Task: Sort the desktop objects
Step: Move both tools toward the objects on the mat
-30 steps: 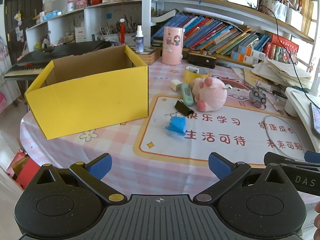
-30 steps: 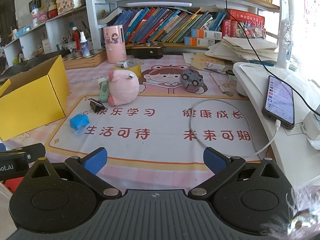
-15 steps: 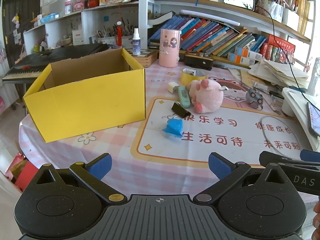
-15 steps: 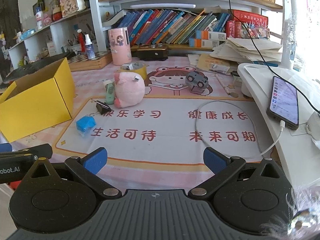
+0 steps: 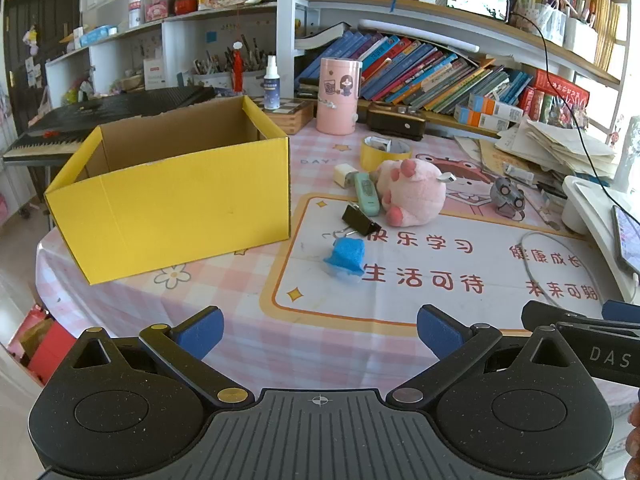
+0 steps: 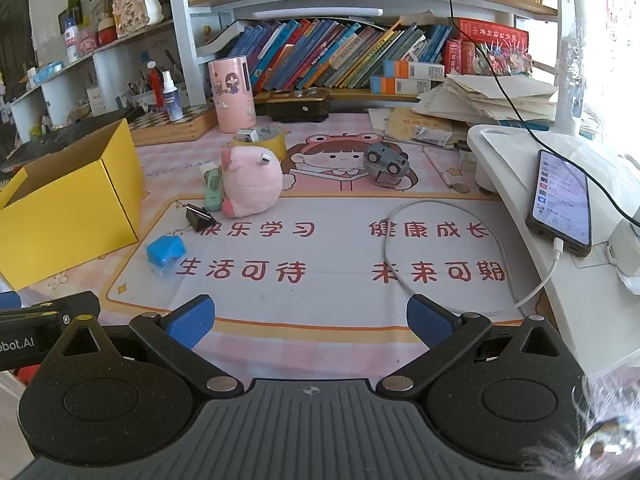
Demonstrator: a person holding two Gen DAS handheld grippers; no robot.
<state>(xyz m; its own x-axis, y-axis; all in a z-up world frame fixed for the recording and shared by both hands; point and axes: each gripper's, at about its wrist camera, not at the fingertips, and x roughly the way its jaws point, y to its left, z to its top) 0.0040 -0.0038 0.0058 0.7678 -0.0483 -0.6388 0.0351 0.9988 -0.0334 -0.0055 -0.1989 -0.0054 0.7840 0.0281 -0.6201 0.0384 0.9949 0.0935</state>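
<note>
Big yellow box (image 5: pixel 172 196) sits open-topped on the left of the table (image 5: pixel 224 308), nothing visible inside from here. Right of it on the desk mat (image 6: pixel 344 276): pink plush pig (image 5: pixel 412 194), a green gadget (image 5: pixel 367 193) touching its left side, a tape roll (image 5: pixel 380 152) behind, black binder clip (image 5: pixel 360 220) and blue eraser (image 5: pixel 346 256) in front. Left gripper (image 5: pixel 320 332) and right gripper (image 6: pixel 310 320) both hover at the near edge, fingers wide apart, holding nothing.

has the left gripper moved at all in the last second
Yes. The left gripper has eased back and up: in its own view the yellow box and blue block sit higher and a little smaller than before.
</note>
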